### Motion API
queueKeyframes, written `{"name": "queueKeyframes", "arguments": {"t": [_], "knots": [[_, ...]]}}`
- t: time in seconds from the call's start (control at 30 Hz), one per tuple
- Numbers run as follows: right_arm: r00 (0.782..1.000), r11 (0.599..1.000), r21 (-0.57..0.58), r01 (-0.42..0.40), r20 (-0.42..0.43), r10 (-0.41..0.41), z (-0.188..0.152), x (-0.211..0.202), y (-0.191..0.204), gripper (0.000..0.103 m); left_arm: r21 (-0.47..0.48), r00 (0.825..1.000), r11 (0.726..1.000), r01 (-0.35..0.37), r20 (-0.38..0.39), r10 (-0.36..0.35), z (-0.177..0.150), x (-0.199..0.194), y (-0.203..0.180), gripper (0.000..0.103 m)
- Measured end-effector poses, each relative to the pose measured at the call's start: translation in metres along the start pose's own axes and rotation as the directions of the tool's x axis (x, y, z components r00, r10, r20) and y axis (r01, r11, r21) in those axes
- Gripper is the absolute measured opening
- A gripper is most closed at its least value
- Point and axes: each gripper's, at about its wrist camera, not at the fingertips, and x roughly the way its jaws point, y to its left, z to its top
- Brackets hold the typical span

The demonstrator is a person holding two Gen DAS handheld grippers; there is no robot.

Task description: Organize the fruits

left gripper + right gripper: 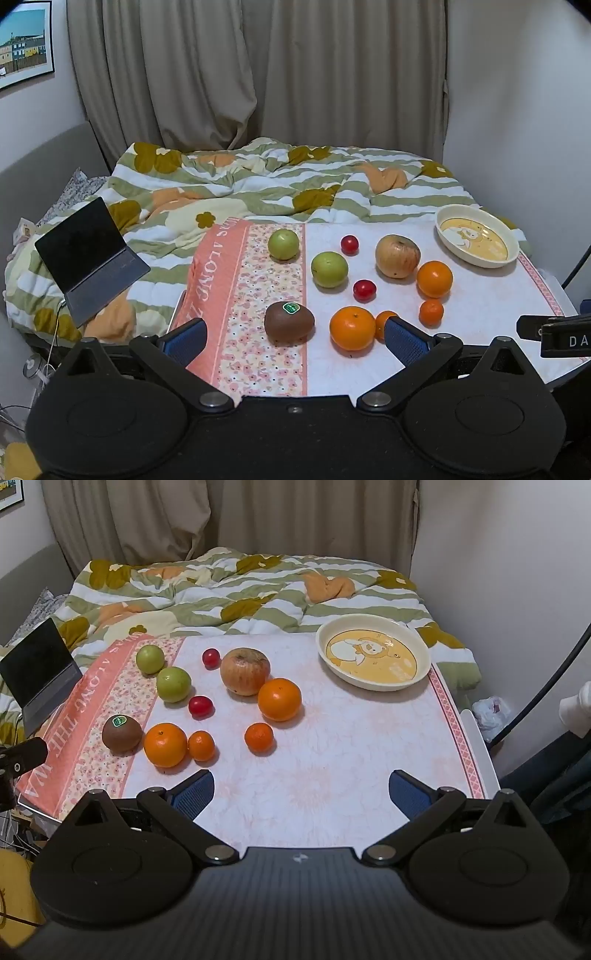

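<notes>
While the loose fruits lie scattered on the pale floral tablecloth [332,738], I see my left gripper [295,338] spread wide, the brown stickered kiwi [289,322] and a large orange [352,328] just ahead between its jaws, untouched. My right gripper [301,792] gapes wide over bare cloth, fruit ahead-left, the cream cartoon-printed bowl [373,651] ahead-right holding none.
</notes>
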Motion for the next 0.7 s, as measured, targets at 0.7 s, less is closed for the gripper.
{"name": "queueKeyframes", "arguments": {"t": [0.7], "knots": [[1.000, 1.000, -0.010, -0.011, -0.013, 0.011, -0.0011, 0.0044, 0.0017, 0.103, -0.009, 1.000, 1.000, -0.008, -0.021, 0.008, -0.0012, 0.0056, -0.0016, 0.103]]}}
